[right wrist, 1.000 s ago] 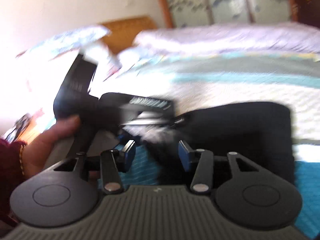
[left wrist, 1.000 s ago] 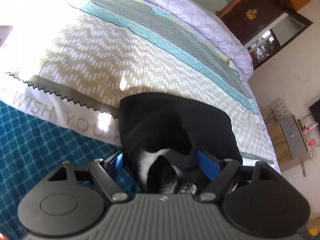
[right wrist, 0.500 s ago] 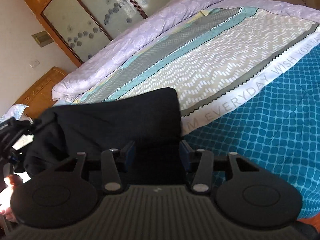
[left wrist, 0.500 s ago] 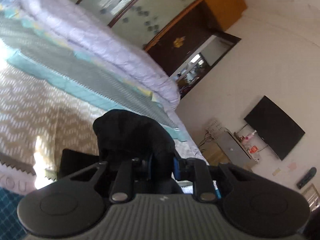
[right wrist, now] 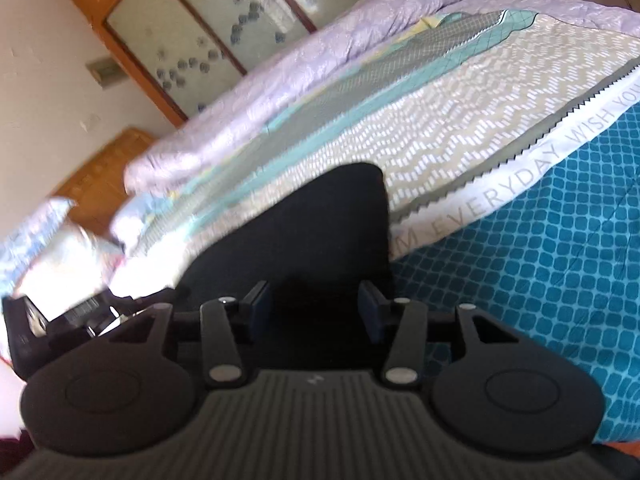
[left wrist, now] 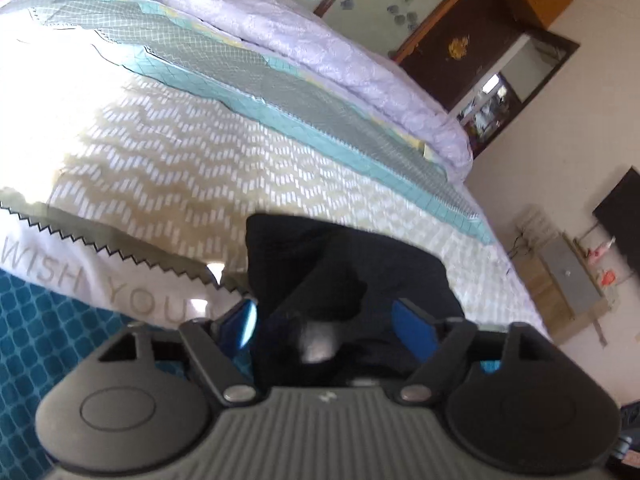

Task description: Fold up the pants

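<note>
The black pants (left wrist: 352, 264) lie folded into a compact block on the patterned bedspread (left wrist: 180, 160). In the left wrist view my left gripper (left wrist: 326, 322) is open, its blue pads on either side of the near end of the pants, not clamped. In the right wrist view the pants (right wrist: 304, 232) lie just ahead of my right gripper (right wrist: 316, 308), which is open with fabric between its spread fingers. The left gripper's body (right wrist: 60, 320) shows at the lower left of the right wrist view.
A lilac quilt (left wrist: 340, 48) is rolled along the far side of the bed. A dark wood wardrobe (left wrist: 472, 40) stands behind it. A small side table (left wrist: 568, 276) and a wall TV (left wrist: 620, 216) are beyond the bed's end. A wooden headboard (right wrist: 108, 168) is at the left.
My left gripper opened and let go of the pants, and it dropped back toward the bed. The right gripper stays open over the pants and has shifted slightly.
</note>
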`<state>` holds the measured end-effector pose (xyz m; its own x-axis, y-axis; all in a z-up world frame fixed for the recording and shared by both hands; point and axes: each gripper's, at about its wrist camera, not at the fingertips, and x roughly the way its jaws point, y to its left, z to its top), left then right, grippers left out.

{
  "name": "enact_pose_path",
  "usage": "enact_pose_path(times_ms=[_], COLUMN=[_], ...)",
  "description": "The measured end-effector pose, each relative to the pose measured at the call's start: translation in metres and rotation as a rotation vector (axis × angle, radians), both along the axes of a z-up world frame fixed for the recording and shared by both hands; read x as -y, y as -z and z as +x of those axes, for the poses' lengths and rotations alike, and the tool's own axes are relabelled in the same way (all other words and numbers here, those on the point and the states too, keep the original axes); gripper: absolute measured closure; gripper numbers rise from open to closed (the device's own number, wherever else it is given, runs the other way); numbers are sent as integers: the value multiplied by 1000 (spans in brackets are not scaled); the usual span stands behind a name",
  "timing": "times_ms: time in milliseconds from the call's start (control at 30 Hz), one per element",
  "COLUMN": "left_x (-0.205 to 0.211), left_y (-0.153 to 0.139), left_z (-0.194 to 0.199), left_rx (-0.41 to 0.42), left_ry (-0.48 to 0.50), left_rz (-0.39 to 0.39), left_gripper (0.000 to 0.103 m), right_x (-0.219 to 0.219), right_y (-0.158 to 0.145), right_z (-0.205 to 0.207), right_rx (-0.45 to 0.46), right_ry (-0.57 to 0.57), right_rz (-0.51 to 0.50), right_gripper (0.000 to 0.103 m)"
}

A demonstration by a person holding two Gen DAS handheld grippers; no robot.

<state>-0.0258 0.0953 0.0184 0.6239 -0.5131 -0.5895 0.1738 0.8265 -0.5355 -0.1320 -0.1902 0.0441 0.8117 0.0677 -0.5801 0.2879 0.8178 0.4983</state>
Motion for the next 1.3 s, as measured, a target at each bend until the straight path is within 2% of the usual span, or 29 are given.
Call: enact_pose_path(times_ms=[67,100,133,200,267,333,433,633,800,1033,1167,1300], left_x=[16,20,18,10,3,1,4,15,24,30,35,41], left_y=[11,17,17,11,0,-17,-33,-43,-45,-47,-51,-51], left_z=[-3,-9,-16,-20,-26,-38,-54,-83,-106,-127,-138,-148], left_rx=[-26,-14,8,-30,-38,-11,-15,-15,4,24,49,61], left_ry=[49,58,44,15,-1,-20,-45,-65,-68,-91,-105,-104], left_rz=[150,201,195,155,137,181,262,370,413,448,473,502], left_gripper=[22,20,20,20,21,21,21,21,21,20,12,11], right_x=[-6,-5,-1,5,6,4,-3,-14,-27,-42,-47,-51], right_y=[16,23,25,21,12,3,-7,-9,-10,-5,-3,-3], right_z=[9,9,7,4,-5,-15,-26,-45,-59,-78,-88,-91], right_rx=[-126,-151,-150,-157,-121,-95,-95,-129,-135,-149,-143,-137], right_ry=[-40,-41,-24,4,19,28,33,45,50,36,41,38], right_rz=[-41,-30,-9,0,-3,-18,-58,-46,-51,-36,-18,-17], right_gripper=[51,50,50,49,49,49,49,46,44,37,36,35])
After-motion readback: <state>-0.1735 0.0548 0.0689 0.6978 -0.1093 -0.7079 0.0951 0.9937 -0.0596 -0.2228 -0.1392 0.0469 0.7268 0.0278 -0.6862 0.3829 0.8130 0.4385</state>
